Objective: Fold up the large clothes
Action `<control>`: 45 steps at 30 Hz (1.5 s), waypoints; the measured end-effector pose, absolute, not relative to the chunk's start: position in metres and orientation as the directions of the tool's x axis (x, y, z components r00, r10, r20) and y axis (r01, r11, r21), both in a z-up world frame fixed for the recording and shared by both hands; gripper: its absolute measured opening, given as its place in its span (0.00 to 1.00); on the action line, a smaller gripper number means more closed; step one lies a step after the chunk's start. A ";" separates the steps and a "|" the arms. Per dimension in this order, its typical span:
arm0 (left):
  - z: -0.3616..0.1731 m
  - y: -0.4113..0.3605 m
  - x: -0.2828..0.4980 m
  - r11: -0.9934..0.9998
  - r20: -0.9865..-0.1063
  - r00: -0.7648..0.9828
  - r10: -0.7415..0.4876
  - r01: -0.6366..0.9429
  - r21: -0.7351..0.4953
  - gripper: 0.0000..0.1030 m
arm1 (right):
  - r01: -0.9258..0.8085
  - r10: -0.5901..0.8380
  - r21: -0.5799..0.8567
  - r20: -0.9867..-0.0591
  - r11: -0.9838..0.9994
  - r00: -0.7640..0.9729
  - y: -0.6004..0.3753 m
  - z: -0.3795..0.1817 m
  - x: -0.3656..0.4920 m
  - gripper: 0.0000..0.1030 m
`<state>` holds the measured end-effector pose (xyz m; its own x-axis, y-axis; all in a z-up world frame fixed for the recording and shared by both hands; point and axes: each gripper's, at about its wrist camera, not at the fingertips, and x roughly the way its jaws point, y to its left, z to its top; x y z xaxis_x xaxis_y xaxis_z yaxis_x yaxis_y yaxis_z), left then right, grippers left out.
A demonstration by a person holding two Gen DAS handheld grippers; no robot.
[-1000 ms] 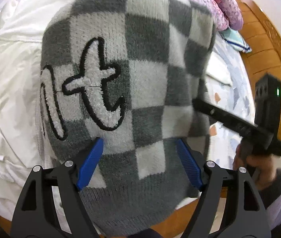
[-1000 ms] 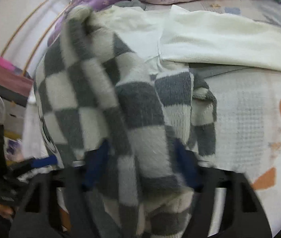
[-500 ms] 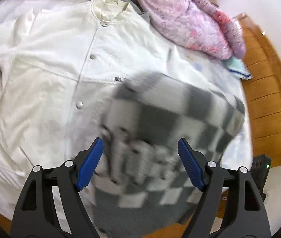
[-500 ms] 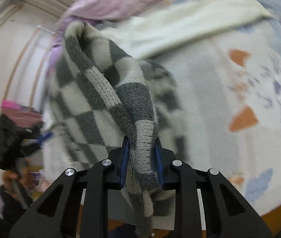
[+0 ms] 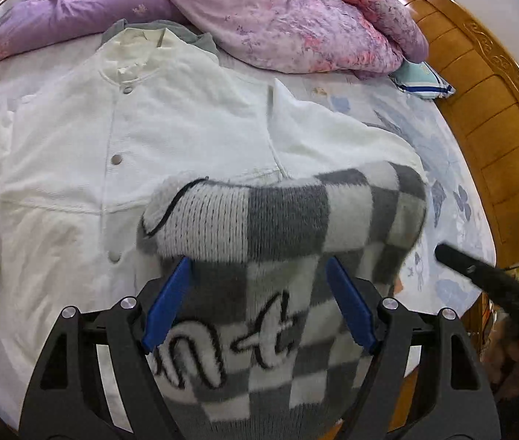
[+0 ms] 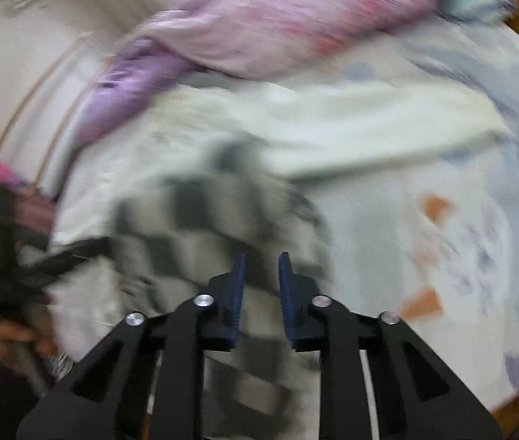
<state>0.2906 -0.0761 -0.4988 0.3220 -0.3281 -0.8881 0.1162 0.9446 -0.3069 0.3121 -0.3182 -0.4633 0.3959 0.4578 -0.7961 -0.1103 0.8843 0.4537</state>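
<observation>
A fuzzy knit sweater (image 5: 281, 227) checkered in grey and off-white squares carries white lettering outlined in black. Under it lies a cream-white snap-button jacket (image 5: 171, 117). The crumpled quilt (image 5: 288, 18) is lilac with pink flowers; the bedsheet (image 5: 442, 161) pale with blue floral print, the carved headboard (image 5: 497, 110) orange-brown.

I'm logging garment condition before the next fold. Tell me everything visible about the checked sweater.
The checked sweater is a fuzzy knit in grey and off-white squares, with white looped lettering outlined in black. It lies bunched at the bed's near edge, its top folded over into a rounded roll, partly on the white jacket. The left gripper is open with its blue fingers astride it. The right wrist view is too blurred to show contact.
</observation>
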 end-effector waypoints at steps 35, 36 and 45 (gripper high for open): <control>-0.546 -0.016 0.237 0.919 -0.909 0.233 -0.346 -0.111 -0.379 0.83 | 0.014 0.401 0.406 -0.907 0.914 0.130 -0.308 -0.577 0.266 0.02; -0.554 -0.011 0.228 0.911 -0.913 0.208 -0.351 -0.149 -0.384 0.83 | 0.028 0.413 0.421 -0.899 0.907 0.146 -0.312 -0.584 0.262 0.01; -0.601 -0.010 0.174 0.904 -0.933 0.073 -0.352 -0.230 -0.360 0.84 | 0.199 0.529 0.606 -0.781 0.770 0.332 -0.359 -0.560 0.214 0.63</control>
<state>0.1743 -0.0097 -0.6012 0.0729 -0.3524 -0.9330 -0.2296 0.9045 -0.3595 0.2138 -0.3593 -0.5597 0.3325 0.5289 -0.7808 0.1994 0.7698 0.6063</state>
